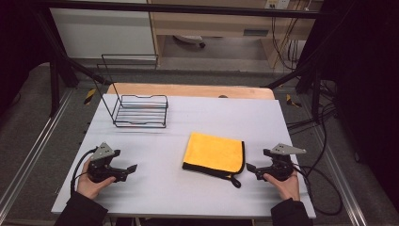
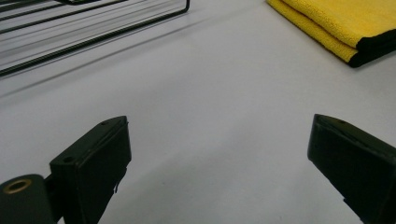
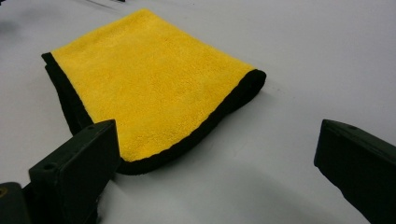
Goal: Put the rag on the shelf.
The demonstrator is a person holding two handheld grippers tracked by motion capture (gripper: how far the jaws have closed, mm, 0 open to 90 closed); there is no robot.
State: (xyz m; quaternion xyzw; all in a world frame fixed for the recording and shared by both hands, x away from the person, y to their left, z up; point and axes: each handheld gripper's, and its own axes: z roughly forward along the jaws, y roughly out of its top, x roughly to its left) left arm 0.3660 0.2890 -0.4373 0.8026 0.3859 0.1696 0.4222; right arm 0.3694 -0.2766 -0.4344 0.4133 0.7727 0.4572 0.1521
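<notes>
I am holding both grippers low over the white surface (image 1: 188,188), each with its fingers spread wide and gripping nothing. The left gripper (image 1: 123,170) is sitting near the front left corner, the right gripper (image 1: 254,168) just beside the folded yellow cloth (image 1: 214,153), which is lying flat near the middle of the surface, towards my right. A black wire rack (image 1: 141,111) is standing well apart at the back left.

I am judging the cloth to be light, soft and floppy: a plush microfibre folded into layers, with a black hem (image 3: 219,112) around its edge. It should sag and may unfold once lifted. I am eyeing the near corner by the right gripper, where pinching through all the layers at the hem looks safest.
</notes>
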